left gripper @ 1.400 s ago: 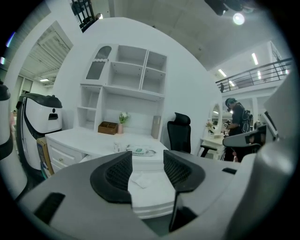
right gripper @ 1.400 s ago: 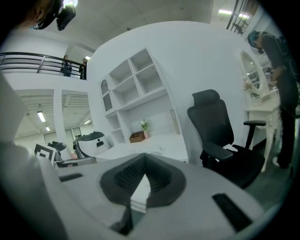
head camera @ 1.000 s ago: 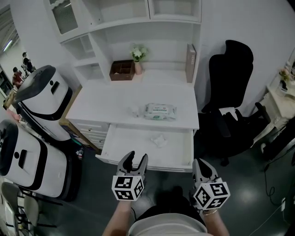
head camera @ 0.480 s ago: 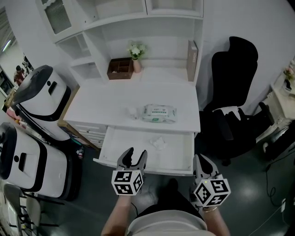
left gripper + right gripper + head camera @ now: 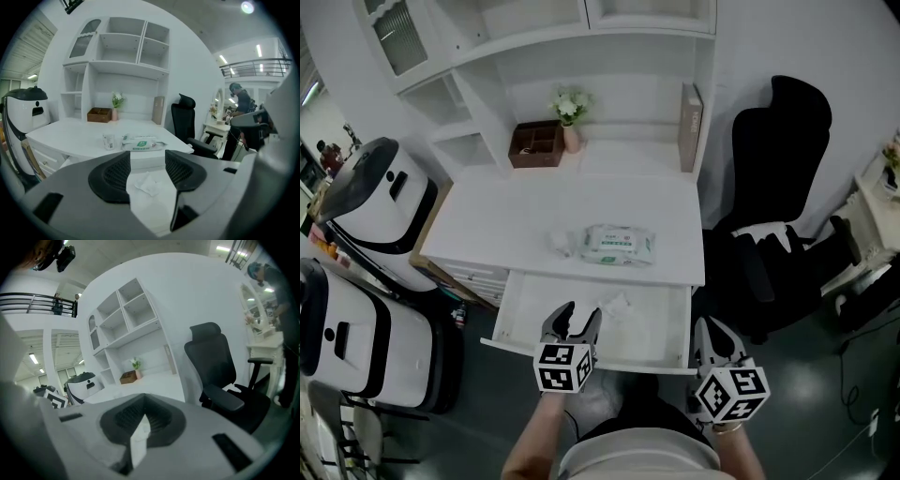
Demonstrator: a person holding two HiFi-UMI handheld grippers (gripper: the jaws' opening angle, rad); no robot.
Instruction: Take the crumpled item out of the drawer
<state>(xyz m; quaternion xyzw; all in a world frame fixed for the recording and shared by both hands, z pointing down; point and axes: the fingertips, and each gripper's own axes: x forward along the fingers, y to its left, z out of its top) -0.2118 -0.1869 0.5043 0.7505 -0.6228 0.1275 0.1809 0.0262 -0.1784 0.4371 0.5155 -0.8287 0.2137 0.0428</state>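
A white desk drawer (image 5: 517, 317) stands pulled open. In it lies the crumpled white item (image 5: 614, 305), towards the back of the middle. My left gripper (image 5: 571, 316) hovers over the drawer's front edge, a little left of and in front of the item. Its jaws are open and have just been opening a bit wider, with nothing between them. In the left gripper view the crumpled item (image 5: 147, 183) shows through the gap of the left gripper (image 5: 147, 160), still some way ahead. My right gripper (image 5: 712, 331) hangs just off the drawer's right front corner, shut and empty, and the right gripper (image 5: 143, 409) points past the desk.
On the desktop lie a pack of wipes (image 5: 619, 244) and a small cup (image 5: 561, 244); a wooden box (image 5: 534, 142), a flower vase (image 5: 569, 108) and a book (image 5: 689, 112) stand at the back. A black office chair (image 5: 778, 178) is right of the desk, two white machines (image 5: 375, 206) left.
Both grippers have moved forward towards the drawer. The left one has come over the drawer's front edge and sunk slightly. The crumpled item has not moved.
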